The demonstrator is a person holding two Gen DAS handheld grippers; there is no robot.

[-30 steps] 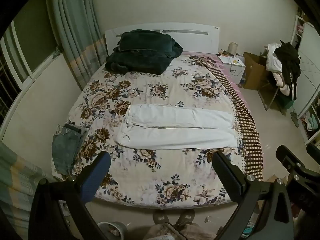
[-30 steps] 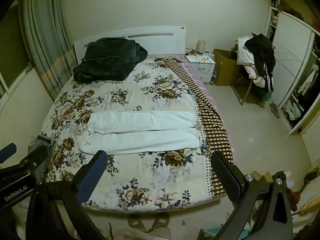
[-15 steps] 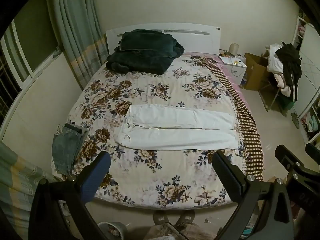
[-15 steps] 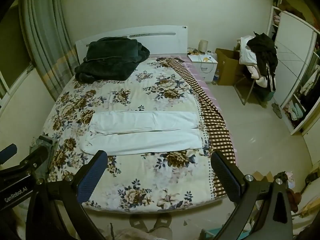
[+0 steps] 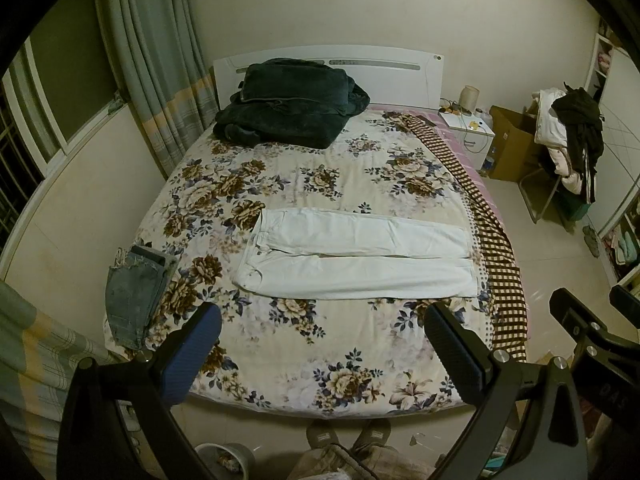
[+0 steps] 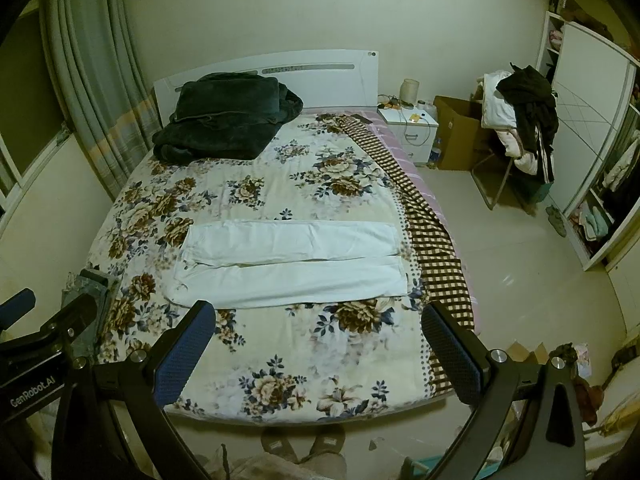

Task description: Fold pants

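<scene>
White pants (image 5: 356,256) lie flat across the middle of the floral bed cover (image 5: 304,352), waist to the left, both legs side by side pointing right; they also show in the right wrist view (image 6: 292,264). My left gripper (image 5: 320,320) is open and empty, held above the foot of the bed, short of the pants. My right gripper (image 6: 316,320) is open and empty at the same height, to the right of the left one. The right gripper's body shows in the left wrist view (image 5: 588,328), and the left gripper's body in the right wrist view (image 6: 44,332).
Folded blue jeans (image 5: 134,288) lie at the bed's left edge. A dark green blanket pile (image 5: 292,108) sits by the headboard. A checkered cloth (image 5: 492,240) runs along the right edge. A nightstand (image 5: 468,132), a cardboard box (image 5: 512,144) and a chair with clothes (image 5: 572,136) stand to the right. Slippered feet (image 5: 348,436) are at the bed's foot.
Both views have shifted slightly, with the bed and pants sitting a little to the right and lower in frame. The pants have not moved and both grippers stay open.
</scene>
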